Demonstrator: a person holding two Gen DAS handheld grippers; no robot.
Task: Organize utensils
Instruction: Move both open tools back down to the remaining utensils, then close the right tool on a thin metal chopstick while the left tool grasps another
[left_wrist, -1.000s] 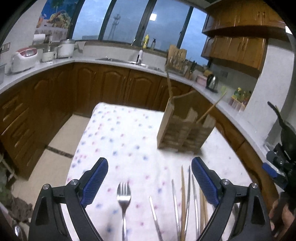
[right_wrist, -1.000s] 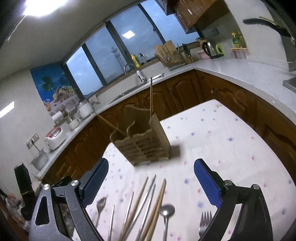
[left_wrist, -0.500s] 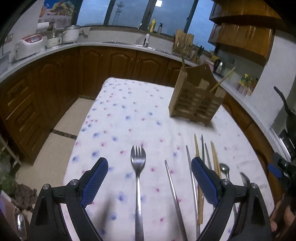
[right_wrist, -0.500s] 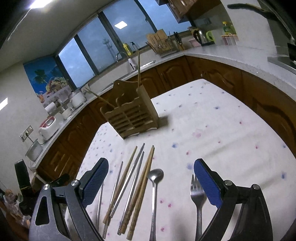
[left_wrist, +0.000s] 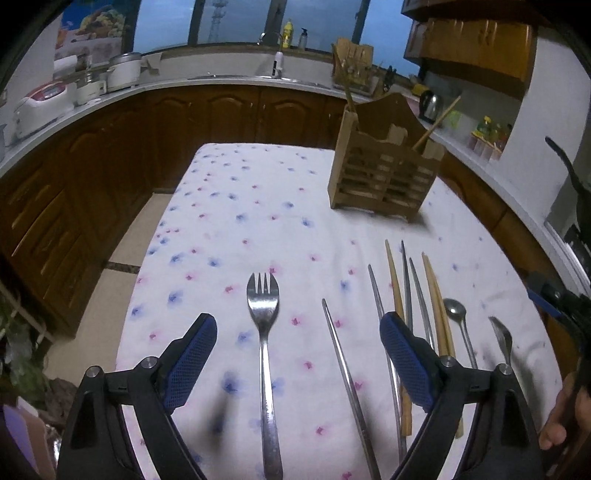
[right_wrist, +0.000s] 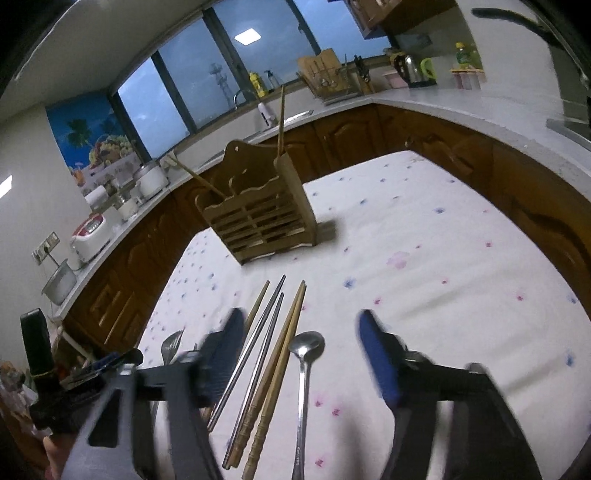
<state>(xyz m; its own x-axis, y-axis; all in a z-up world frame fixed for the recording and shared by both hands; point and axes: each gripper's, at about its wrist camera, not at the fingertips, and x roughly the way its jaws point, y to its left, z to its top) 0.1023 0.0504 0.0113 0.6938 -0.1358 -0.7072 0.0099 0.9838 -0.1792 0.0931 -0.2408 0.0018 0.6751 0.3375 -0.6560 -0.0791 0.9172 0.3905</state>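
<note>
— So, which piece goes first?

— Likely the spoon (right_wrist: 306, 345). The right gripper (right_wrist: 301, 363) has its jaws straddling it; they have just been closing but stand apart from the handle, nothing clenched yet. The left gripper (left_wrist: 297, 363) hangs released over the fork (left_wrist: 263, 306), pads clear on both sides.

— How should the right one close well?

— I'd centre on the spoon's thin handle alone. The wooden chopsticks (right_wrist: 284, 354) lie just left of it, almost touching, and the steel chopsticks (right_wrist: 258, 332) beyond them; the left pad looks set to catch them. Nudge right before pinching, and grip low against the flowered tablecloth (right_wrist: 443, 277) so the flat handle doesn't slip.

— And where does it go?

— Into the slatted wooden utensil holder (right_wrist: 262, 218) at the far end, well apart from the row. One chopstick (right_wrist: 280, 118) stands upright in its right compartment, another leans out on the left, so aim for a free slot.

— Anything else nearby?

— From the left wrist view, a second fork (left_wrist: 502, 338) lies far right, beside the person's hand (left_wrist: 565, 417).
</note>
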